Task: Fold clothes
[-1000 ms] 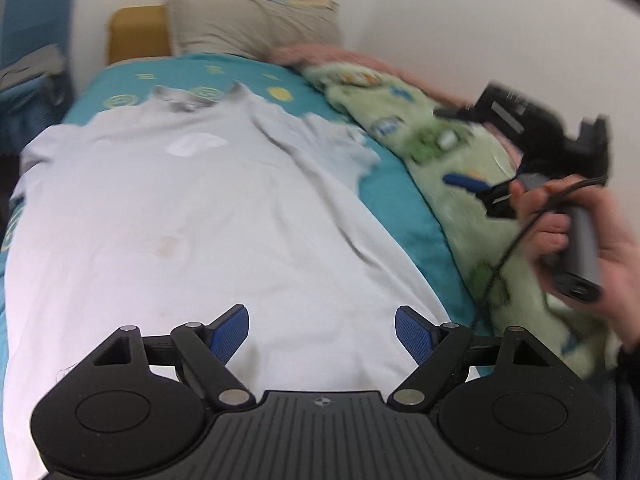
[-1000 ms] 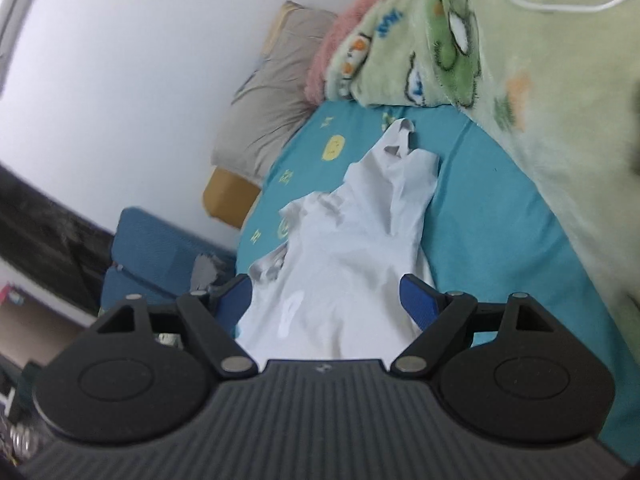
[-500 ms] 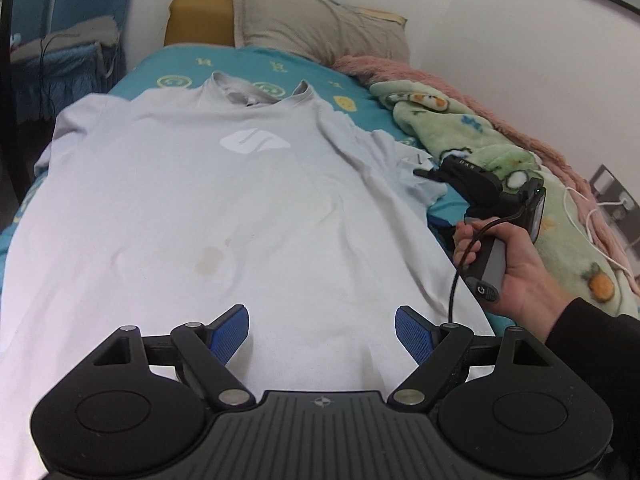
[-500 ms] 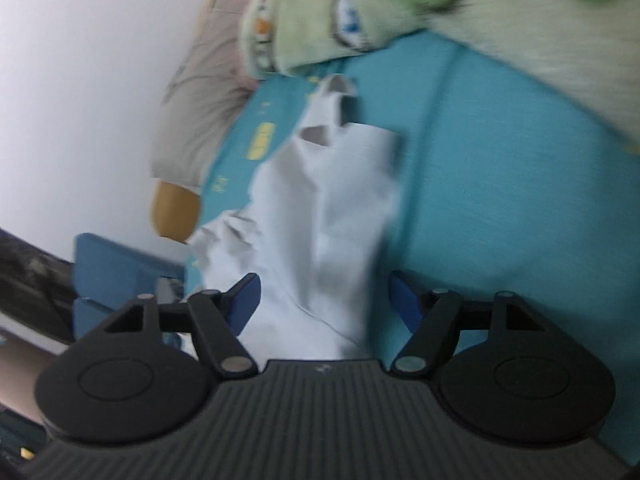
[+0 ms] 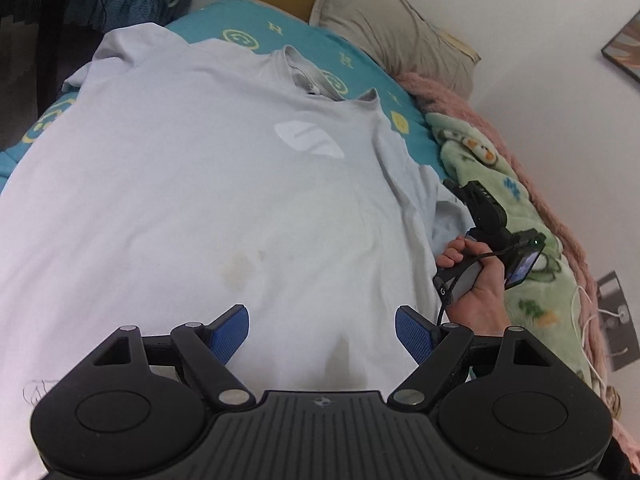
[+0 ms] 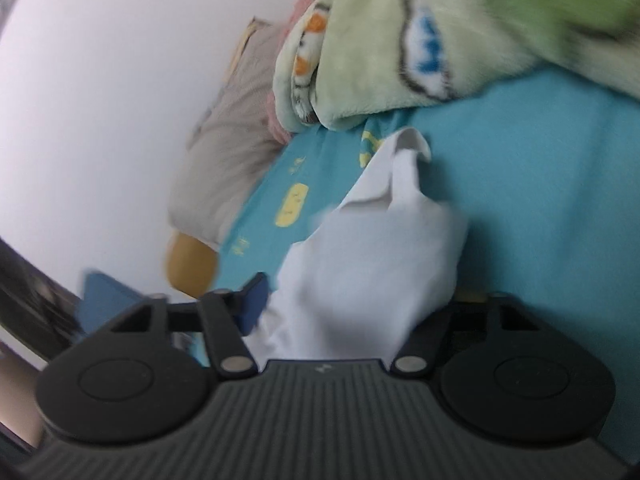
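Over the bed (image 5: 256, 32), my right gripper (image 6: 340, 304) had closed in on the shirt's sleeve (image 6: 372, 264) since a second earlier, jaws apart around it. My left gripper (image 5: 322, 326) hovered with jaws apart above the shirt (image 5: 192, 184), so folding hadn't started.

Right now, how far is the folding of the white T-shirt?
Done: the white T-shirt lies spread flat, front up, on the teal bed sheet.
In hand: the right hand-held gripper is open around its sleeve; the left hand-held gripper is open above the hem.
Left: no fold shows yet.

Blurred white sleeve (image 6: 372, 264), seemingly between hand-held gripper (image 6: 344, 300) fingers
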Action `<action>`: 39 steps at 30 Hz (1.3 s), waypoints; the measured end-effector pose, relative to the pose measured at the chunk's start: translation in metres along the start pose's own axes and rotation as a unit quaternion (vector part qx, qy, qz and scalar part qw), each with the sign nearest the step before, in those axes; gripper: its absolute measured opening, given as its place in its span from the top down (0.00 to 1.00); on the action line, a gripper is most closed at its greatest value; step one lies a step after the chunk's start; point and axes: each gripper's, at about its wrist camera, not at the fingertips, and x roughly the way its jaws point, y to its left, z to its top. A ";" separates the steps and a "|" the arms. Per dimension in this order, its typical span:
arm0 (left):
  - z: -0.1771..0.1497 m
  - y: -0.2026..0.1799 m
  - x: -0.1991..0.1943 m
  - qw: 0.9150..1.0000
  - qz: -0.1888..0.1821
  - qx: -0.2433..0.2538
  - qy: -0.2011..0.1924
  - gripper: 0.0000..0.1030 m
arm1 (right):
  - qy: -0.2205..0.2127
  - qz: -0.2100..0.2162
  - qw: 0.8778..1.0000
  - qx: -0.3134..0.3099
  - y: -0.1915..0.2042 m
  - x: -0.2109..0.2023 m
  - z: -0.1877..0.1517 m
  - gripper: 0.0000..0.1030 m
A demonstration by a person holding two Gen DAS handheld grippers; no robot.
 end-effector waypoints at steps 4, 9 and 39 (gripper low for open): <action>0.007 0.003 0.001 1.000 0.004 -0.004 -0.007 0.20 | -0.007 -0.050 0.996 -0.068 0.026 0.000 0.015 0.85; 0.015 0.001 -0.014 0.999 0.018 0.014 -0.033 0.20 | -0.017 -0.112 0.982 -0.153 0.058 0.000 0.034 0.92; 0.052 0.093 -0.089 0.989 0.101 0.033 -0.098 0.20 | 0.058 -0.153 0.838 -0.521 0.266 0.081 -0.258 0.88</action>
